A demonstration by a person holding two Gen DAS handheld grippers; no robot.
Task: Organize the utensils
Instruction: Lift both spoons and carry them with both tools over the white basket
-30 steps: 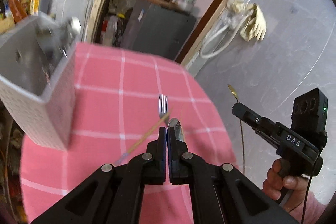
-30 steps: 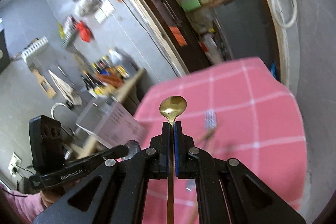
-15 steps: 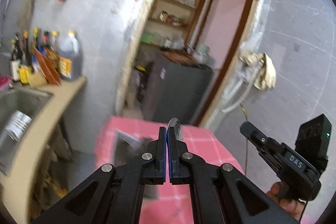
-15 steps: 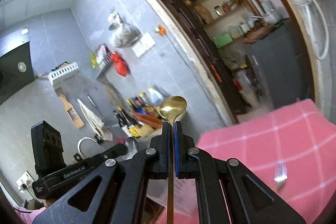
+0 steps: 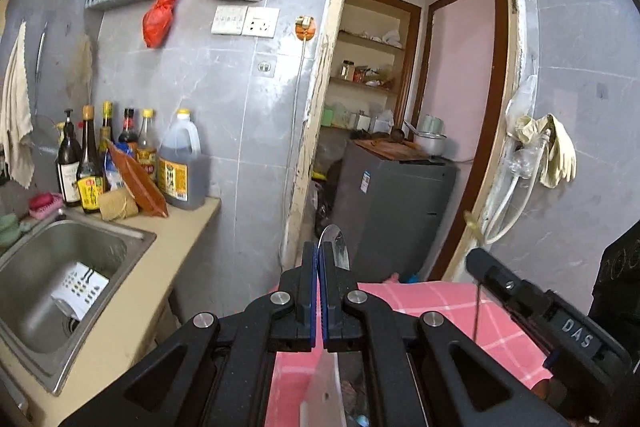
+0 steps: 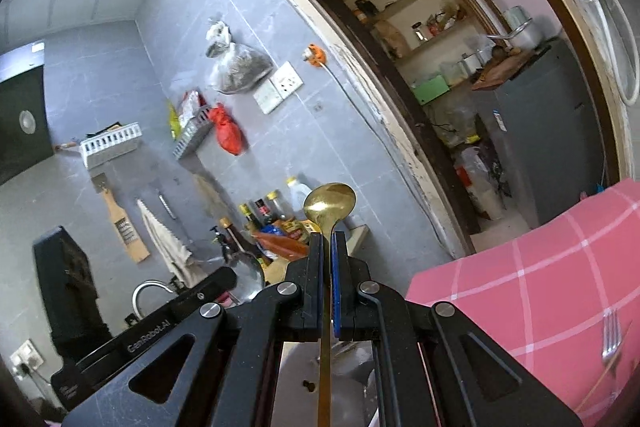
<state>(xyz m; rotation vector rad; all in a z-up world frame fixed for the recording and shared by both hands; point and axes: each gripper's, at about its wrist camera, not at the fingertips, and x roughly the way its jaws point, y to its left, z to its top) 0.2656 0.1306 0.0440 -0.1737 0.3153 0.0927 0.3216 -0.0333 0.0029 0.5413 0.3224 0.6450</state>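
My left gripper (image 5: 320,251) is shut on a silver spoon (image 5: 335,247), whose bowl sticks up past the fingertips and whose handle runs down between the arms. My right gripper (image 6: 328,239) is shut on a gold spoon (image 6: 330,203), bowl upward. Both are held up in the air, side by side, above the near edge of the pink checked table (image 6: 540,291). The right gripper (image 5: 478,261) shows at the right of the left wrist view, with the thin gold spoon (image 5: 476,307) in it. A fork (image 6: 610,339) lies on the cloth. A grey perforated holder (image 6: 304,367) shows partly below the right gripper.
A steel sink (image 5: 60,267) set in a beige counter lies to the left, with several sauce bottles (image 5: 120,163) behind it. A tiled wall with a socket and hanging bags stands ahead. An open doorway leads to a grey cabinet (image 5: 392,203). Gloves (image 5: 556,155) hang on the right wall.
Both grippers have risen and tipped upward, each still holding its spoon. The views swung from the tabletop to the wall and doorway. The holder passed from the left to beneath the grippers.
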